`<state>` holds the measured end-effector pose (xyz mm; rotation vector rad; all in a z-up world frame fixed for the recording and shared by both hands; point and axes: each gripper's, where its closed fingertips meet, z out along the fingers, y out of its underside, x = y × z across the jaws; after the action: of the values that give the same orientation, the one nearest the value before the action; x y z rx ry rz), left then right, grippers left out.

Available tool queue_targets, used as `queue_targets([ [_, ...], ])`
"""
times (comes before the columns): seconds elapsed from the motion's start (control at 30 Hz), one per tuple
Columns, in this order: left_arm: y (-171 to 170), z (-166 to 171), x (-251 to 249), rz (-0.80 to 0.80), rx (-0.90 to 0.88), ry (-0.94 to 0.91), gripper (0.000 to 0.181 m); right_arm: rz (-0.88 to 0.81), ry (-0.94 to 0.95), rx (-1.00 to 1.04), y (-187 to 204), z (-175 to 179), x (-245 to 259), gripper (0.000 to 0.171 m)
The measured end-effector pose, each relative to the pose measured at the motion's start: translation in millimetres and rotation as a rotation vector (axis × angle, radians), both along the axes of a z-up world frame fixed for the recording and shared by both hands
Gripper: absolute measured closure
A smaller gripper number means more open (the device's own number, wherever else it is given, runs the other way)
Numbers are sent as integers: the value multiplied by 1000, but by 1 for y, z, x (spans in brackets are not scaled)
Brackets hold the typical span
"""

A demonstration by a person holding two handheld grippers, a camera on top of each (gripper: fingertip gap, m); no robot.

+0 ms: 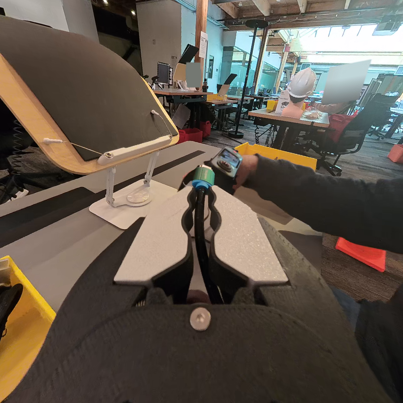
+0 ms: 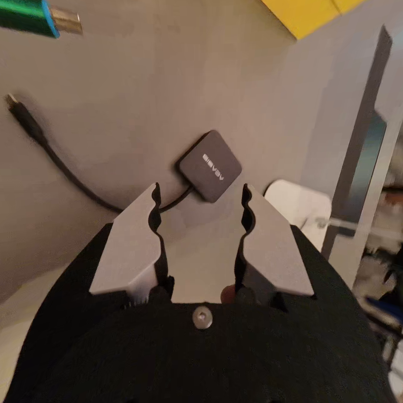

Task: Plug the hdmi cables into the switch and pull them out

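- The left tool (image 1: pixel 201 192) is clenched on a black HDMI cable (image 1: pixel 199 220) just behind its green plug (image 1: pixel 202 174). The cable runs back between the fingers, probably so the metal tip stays free and the plug is stiffly guided.
- The right tool (image 2: pixel 200 187) is released, holding nothing, poised above the switch (image 2: pixel 210 165), likely to pin it while the plug goes in.
- The switch, a small dark square box, lies flat on the grey surface (image 2: pixel 135 91); nothing looks plugged into its visible sides.
- From the switch's near side a pigtail lead (image 2: pixel 65 172) curves off to the left, ending in a loose connector.
- The green plug hovers high and left of the switch, well apart.
- A yellow bin (image 2: pixel 305 15) sits beyond the switch.
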<state>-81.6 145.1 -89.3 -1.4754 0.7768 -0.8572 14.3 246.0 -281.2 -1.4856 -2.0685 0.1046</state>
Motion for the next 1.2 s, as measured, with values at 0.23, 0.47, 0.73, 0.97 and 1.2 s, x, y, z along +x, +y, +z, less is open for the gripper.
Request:
queue_targets([
  [0.23,1,5,-4,5,18,15,172,279,-384,26,34,-21,-4,101],
  [0.47,12,10,-13,11,16,-13,172,451,-519,19,28,-37,-22,87],
  [0.73,19,9,-22,32,13,-12,171,254,-469,-256,12,-43,-21,108],
  [0.97,20,-3,-14,30,-10,26,172,30,-105,-422,3,-34,-11,108],
  [1.2,21,-28,12,3,-56,112,172,-19,110,-448,-12,-3,2,108],
])
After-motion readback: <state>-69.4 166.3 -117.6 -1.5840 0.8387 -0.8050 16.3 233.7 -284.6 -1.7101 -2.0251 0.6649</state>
